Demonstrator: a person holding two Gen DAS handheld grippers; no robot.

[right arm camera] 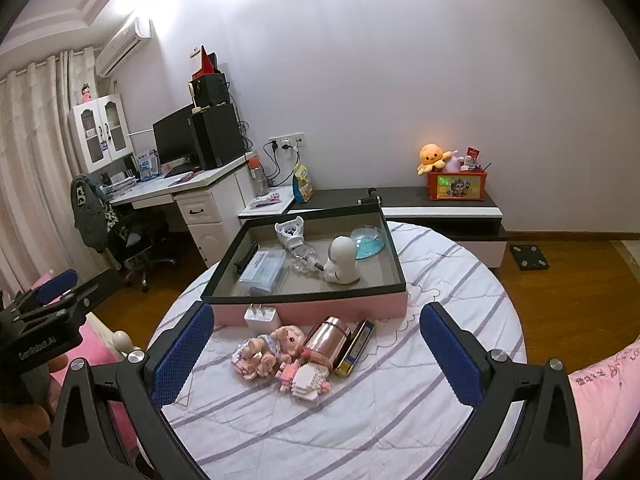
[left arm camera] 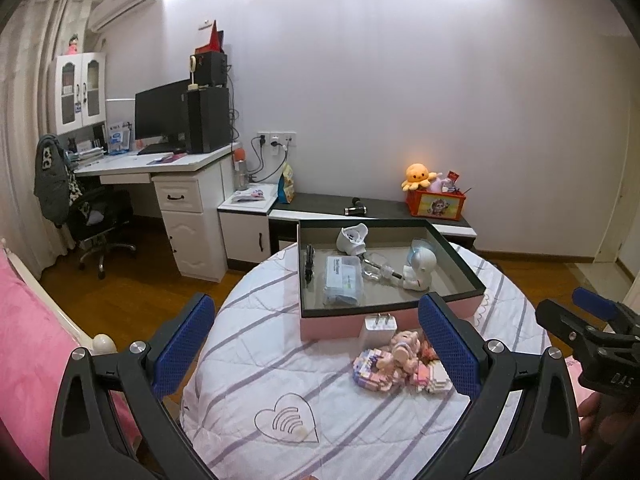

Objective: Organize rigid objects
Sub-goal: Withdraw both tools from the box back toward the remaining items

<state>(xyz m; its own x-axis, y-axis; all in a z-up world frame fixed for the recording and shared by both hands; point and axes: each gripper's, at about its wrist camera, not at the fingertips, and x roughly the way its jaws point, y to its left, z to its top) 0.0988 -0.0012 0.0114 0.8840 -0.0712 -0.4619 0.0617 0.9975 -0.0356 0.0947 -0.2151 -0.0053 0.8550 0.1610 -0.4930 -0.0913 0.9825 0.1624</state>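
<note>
Both claws are hovering spread wide and empty above a round surface [right arm camera: 400, 400] covered in a striped quilted cloth. The left claw [left arm camera: 316, 344] is sitting low at the near edge, and the right claw [right arm camera: 316, 348] is doing the same from its own side; each is showing at the edge of the other's view.

A shallow pink box [right arm camera: 320, 308] with a dark rim is lying at the far half of the surface. Inside it are resting a small white robot figure [right arm camera: 340, 264], a clear plastic packet with blue contents [right arm camera: 262, 272], a white cup-like piece [right arm camera: 289, 232], a blue-tinted dome [right arm camera: 368, 242] and, along the left wall, a dark slim item that is too small to identify.

Just in front of the box, outside it, a white plug adapter [right arm camera: 262, 316] is standing against the pink wall. Beside it a cluster is lying together: a small doll [right arm camera: 276, 340], pink-and-white block models [right arm camera: 304, 380], a rose-gold cylinder [right arm camera: 326, 340] and a flat gold-edged tin [right arm camera: 356, 348], the last two touching.
</note>
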